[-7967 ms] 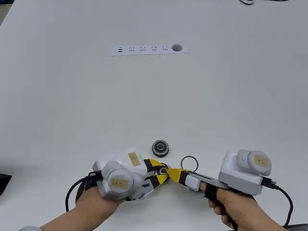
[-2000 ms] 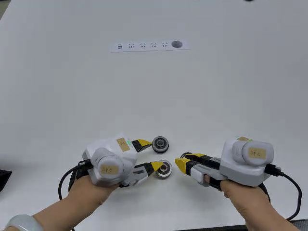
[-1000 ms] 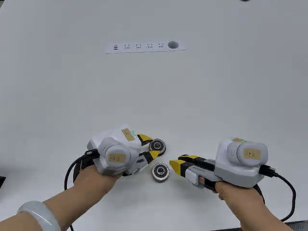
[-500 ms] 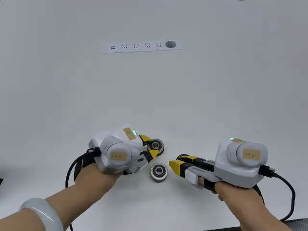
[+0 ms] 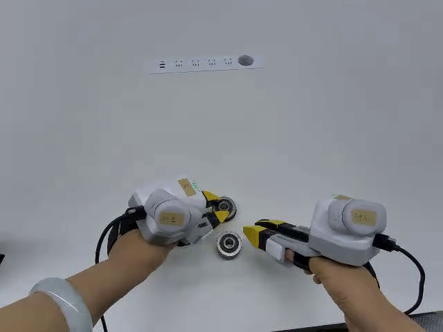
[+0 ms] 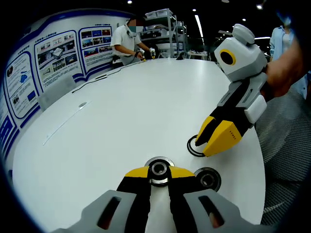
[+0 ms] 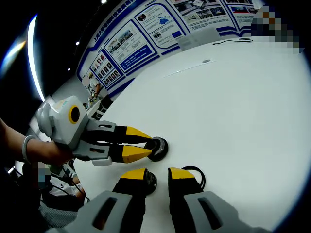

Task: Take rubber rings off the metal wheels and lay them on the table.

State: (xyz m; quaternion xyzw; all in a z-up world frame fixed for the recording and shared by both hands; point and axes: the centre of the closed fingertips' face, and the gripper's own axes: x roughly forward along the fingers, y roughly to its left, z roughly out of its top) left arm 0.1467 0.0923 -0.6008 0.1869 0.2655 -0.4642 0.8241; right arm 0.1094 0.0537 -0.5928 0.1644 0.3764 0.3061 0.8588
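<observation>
Both hands reach in from the near edge of the counter (image 5: 325, 117). The left hand (image 5: 138, 250) holds the left tool (image 5: 217, 210) low and almost flat, pointing to the right and a little away from the person. A pale bracelet (image 5: 59, 304) is on this wrist. The right hand (image 5: 333, 275) holds the right tool (image 5: 253, 234) low as well, pointing to the left. The yellow tips of the two tools face each other, near but apart.

The left tool is closed on a metal wheel (image 5: 225, 206). In the left gripper view its two tips press the wheel from both sides, and the wheel lies flat on the counter.

The jaws of the right tool stand a little apart and grip nothing. A second wheel (image 5: 229, 244) lies flat on the counter just before these tips, closer to the near edge than the gripped wheel. A loose rubber ring (image 6: 193, 145) lies flat on the counter just beside the tips of the right tool, and they partly hide it.

A white power strip (image 5: 202, 63) lies well apart, toward the far edge.
</observation>
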